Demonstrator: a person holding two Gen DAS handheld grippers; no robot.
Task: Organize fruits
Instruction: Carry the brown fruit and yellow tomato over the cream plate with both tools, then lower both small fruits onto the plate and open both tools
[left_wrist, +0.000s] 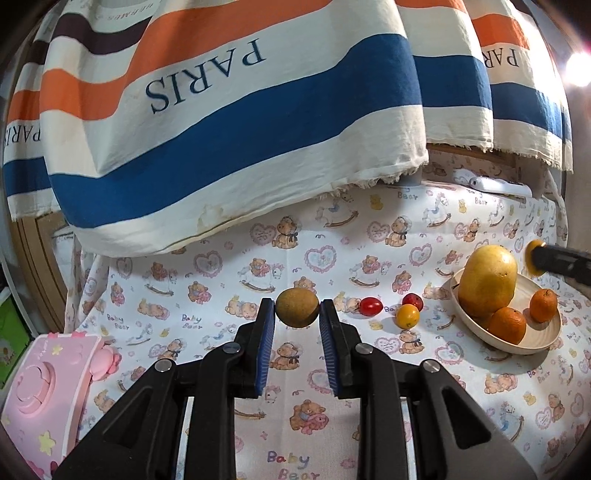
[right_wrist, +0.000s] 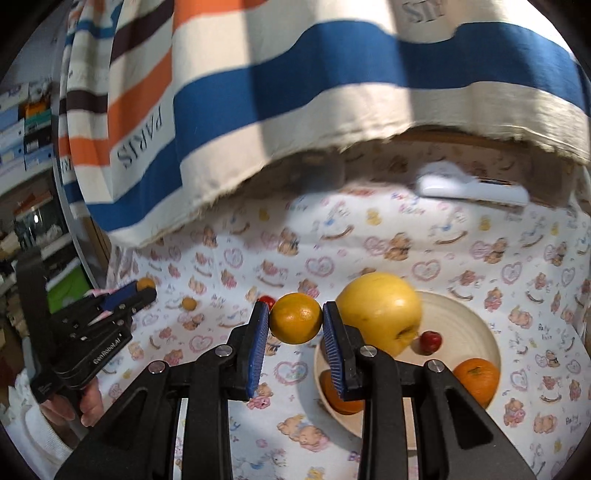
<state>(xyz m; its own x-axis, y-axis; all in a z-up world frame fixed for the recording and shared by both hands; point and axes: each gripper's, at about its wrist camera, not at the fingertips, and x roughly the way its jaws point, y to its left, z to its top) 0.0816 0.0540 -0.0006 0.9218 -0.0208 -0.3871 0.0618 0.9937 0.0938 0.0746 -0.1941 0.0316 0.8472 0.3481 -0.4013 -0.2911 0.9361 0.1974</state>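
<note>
Left gripper pinches a brownish round fruit at its pad tips. Right gripper clamps a yellow-orange citrus — cream bowl just right of its jaws, holding a big yellow fruit, oranges, probably a cherry.

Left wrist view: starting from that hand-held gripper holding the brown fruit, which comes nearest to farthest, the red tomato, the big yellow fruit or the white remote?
1. Red tomato, just right of the left hand-held gripper.
2. Big yellow fruit, in the bowl farther right.
3. White remote, far back under the striped cloth.
</note>
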